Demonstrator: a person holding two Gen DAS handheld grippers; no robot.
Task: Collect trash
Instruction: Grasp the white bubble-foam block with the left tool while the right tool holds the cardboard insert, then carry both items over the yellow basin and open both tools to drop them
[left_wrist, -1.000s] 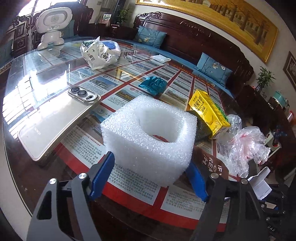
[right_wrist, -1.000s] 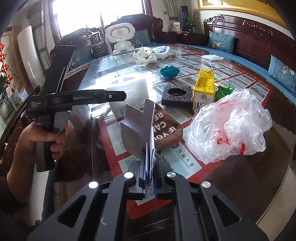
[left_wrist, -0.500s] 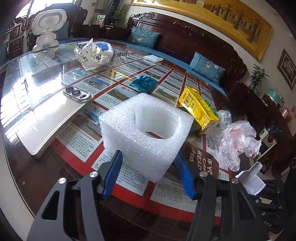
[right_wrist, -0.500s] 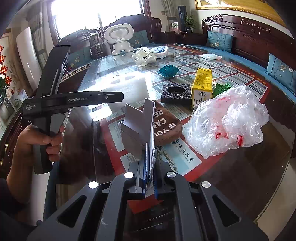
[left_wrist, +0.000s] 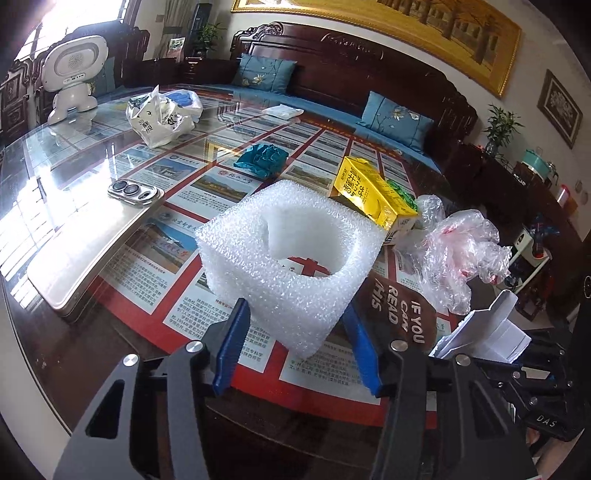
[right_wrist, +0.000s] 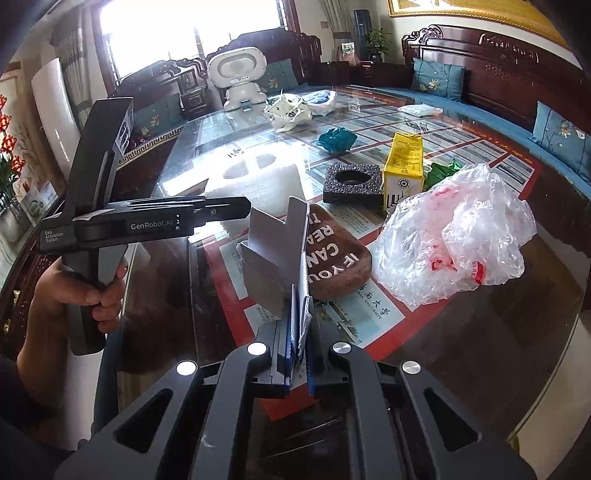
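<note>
Foam is the thing in hand: a white bubble-textured foam block (left_wrist: 291, 266) with a round hole through its middle sits between the blue pads of the left gripper (left_wrist: 295, 347), jaws closed in on its near corner so both pads press its sides. Whether it is lifted or resting on the glass table (left_wrist: 74, 177) cannot be told. It looks very light and squashy, so a gentle squeeze across two flat outer walls should do; too hard a pinch would likely crush the thin wall beside the hole, and a grip on one corner may let it swing.

The right gripper (right_wrist: 297, 354) is clamped tight on a folded white carton (right_wrist: 280, 254), stiff card held by its lower edge and standing upright.

Just right of the foam block lies a brown mat (left_wrist: 402, 314) lettered "IF YOU CAN READ THIS", with a crumpled clear plastic bag (left_wrist: 461, 254) beyond it. Behind the foam block, a yellow drink box (left_wrist: 373, 195) carries Chinese print too small to read. To its left lies a phone (left_wrist: 88, 236). The left tool's body reads "GenRobot.AI" and "Data Acquisition System"
</note>
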